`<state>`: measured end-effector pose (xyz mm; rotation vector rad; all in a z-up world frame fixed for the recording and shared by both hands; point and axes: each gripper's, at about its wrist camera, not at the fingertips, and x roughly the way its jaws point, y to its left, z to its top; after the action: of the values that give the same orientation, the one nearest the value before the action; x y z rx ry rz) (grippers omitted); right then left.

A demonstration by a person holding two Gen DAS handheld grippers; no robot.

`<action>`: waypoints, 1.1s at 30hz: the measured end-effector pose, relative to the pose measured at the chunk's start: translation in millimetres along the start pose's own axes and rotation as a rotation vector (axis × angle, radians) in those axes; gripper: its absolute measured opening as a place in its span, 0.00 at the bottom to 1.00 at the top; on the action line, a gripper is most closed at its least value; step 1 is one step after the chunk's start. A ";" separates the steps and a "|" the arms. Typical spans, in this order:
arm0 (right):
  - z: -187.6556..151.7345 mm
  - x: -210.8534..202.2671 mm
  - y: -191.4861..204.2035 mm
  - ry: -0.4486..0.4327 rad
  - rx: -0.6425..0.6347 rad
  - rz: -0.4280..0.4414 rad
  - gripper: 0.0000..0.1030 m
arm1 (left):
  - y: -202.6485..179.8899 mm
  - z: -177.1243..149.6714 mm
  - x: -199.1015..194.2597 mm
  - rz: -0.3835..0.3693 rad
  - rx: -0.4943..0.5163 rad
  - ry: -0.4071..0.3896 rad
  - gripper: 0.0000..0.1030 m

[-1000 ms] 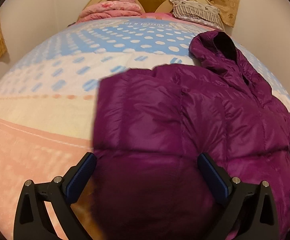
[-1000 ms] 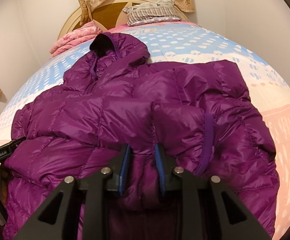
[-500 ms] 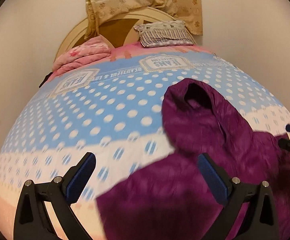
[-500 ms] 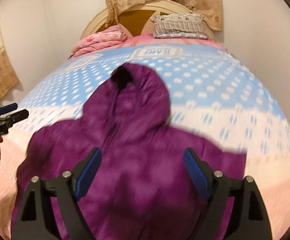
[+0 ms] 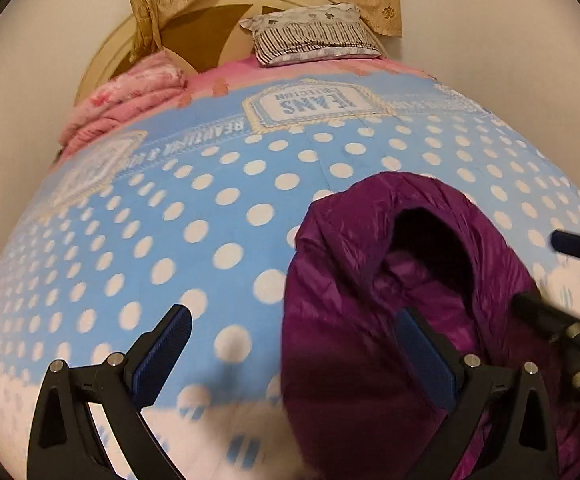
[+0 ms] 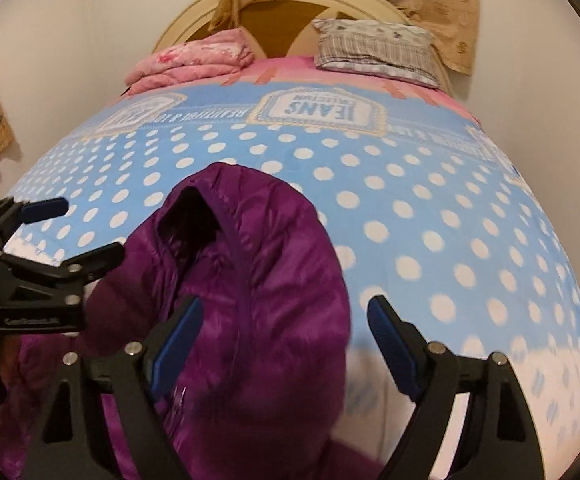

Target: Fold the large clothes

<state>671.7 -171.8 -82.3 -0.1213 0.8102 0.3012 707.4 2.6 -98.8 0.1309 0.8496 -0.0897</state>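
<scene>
Left wrist view: both grippers spread wide and empty over the purple jacket's hood.
Left gripper (image 5: 294, 352) and right gripper (image 6: 286, 344) flank the hood (image 6: 250, 240) of the puffy, glossy quilted jacket (image 5: 370, 360) on the polka-dot bedspread (image 5: 210, 220); pinch each hood edge deep, since slick padding likely slips and springs back.

light: warm, dim indoor | fisheye bulge, dark corners | blur: motion smear low in both views

The blue spotted bed sheet (image 5: 226, 216) has a badge (image 6: 320, 110) with the upside-down word "JEANS". Other words are too blurry.
</scene>
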 end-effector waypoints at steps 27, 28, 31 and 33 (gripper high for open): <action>-52.0 -38.5 3.0 0.012 -0.275 -0.021 0.05 | -30.8 -71.4 -64.5 -0.172 0.167 -0.091 0.10; -54.2 -35.2 2.6 0.027 -0.273 -0.017 0.05 | -24.4 -66.7 -64.5 -0.177 0.128 -0.098 0.10; -52.6 -28.5 1.3 0.048 -0.254 0.003 0.25 | -7.6 -49.4 -57.0 -0.206 0.033 -0.098 0.38; -50.9 -28.9 5.6 0.025 -0.270 -0.005 0.97 | -10.8 -41.2 -49.3 -0.194 0.039 -0.089 0.87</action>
<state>615.9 -184.1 -96.1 -0.3808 0.7906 0.4043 643.0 -0.5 -89.4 0.0803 0.7700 -0.2918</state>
